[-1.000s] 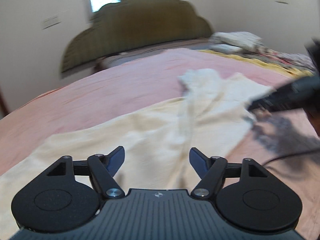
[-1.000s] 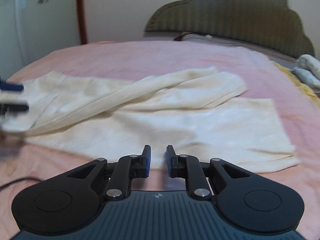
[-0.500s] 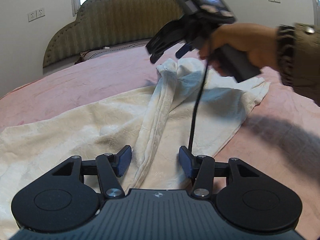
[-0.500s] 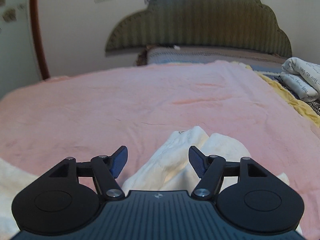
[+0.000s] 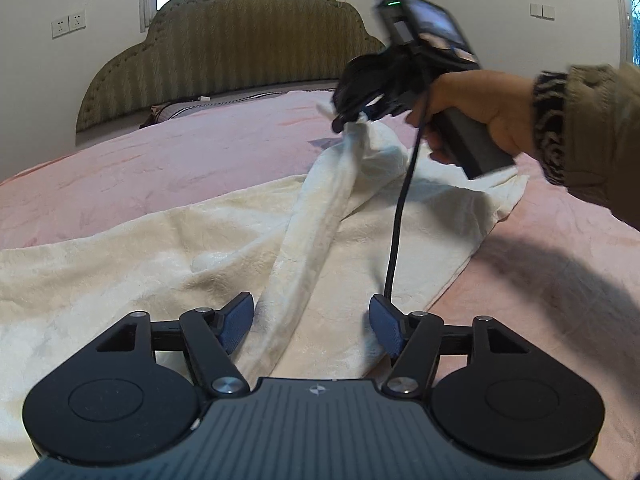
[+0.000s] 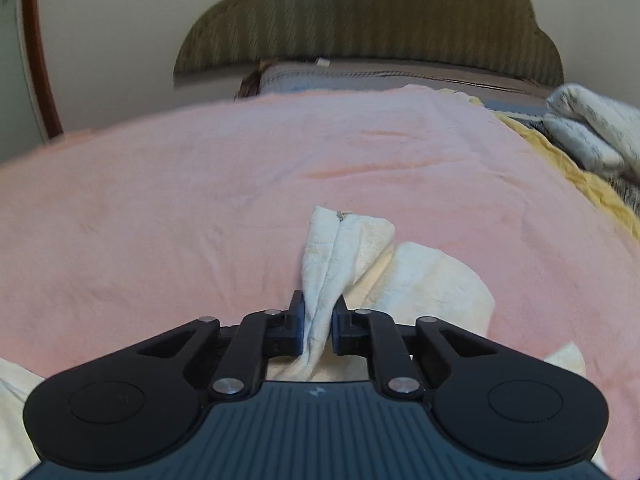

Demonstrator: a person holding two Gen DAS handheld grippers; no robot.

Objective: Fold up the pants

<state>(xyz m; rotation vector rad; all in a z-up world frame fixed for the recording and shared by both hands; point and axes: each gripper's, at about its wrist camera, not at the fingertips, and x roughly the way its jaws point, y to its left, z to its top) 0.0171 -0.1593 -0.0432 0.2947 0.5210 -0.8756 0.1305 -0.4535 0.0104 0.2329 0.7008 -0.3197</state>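
Nearest, my left gripper [image 5: 311, 326]: matte black linkage arms, ribbed dark body, blue pads with a fine grid texture. Its jaws have just been opening and stand spread, low over the pants [image 5: 168, 248]. A rolled ridge of the cloth runs up between the pads, touching neither that I can see.

The pants are cream, soft, with a faint embossed pattern. They lie spread across the pink blanket [image 5: 160, 160], wide and flat to the left, narrowing to a bunched twist further out.

That twist rises to my right gripper [image 6: 317, 326]. Its jaws have just been closing and now pinch a gathered fold of the pants, the blue pads pressed on the cloth from both sides. Beyond the pads the cloth fans into a creased, pointed flap [image 6: 348, 236] with a tiny metal bit at its tip. My right hand [image 5: 476, 116] wraps the grey handle; a striped cuff and olive sleeve [image 5: 592, 132] follow. A black cable [image 5: 400, 216] hangs from the handle.

Farther: the blanket is fuzzy, slightly rumpled. A yellow quilted edge [image 6: 576, 176] and a folded printed white cloth [image 6: 592, 136] sit at the right side. At the back, a scalloped olive headboard [image 5: 240, 44], padded with vertical ribs, against a pale wall with sockets [image 5: 69, 24].
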